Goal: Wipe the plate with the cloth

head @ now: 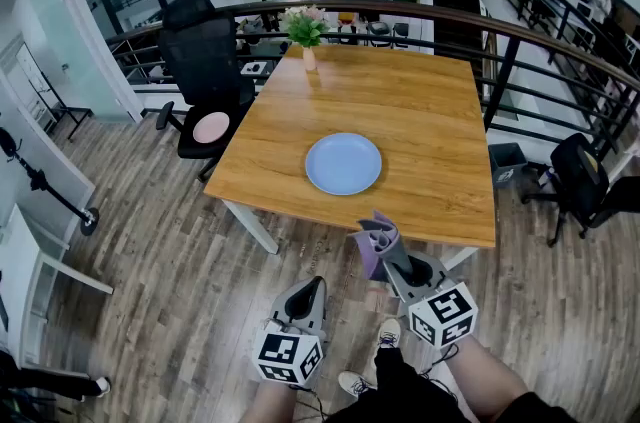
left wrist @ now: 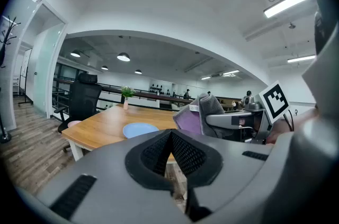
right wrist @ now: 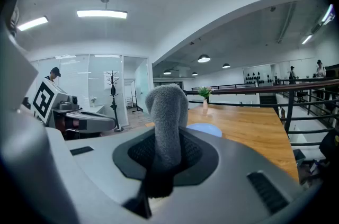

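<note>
Plate (head: 343, 163): mid-table (head: 430, 101), 11 o'clock from cloth, well apart; not yet wiped.
Right gripper (head: 386, 249): clamped on folded cloth (head: 374, 253), wad protruding, presumably to serve as wiping pad.
Left gripper (head: 313, 289): closed, empty, 8 o'clock from cloth; apparently idle.

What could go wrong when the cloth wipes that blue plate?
The plate lies loose on the table, and the left tool is shut, away from it, so wiping may push it along. The cloth is bunched in the right tool; it might slip out.
</note>
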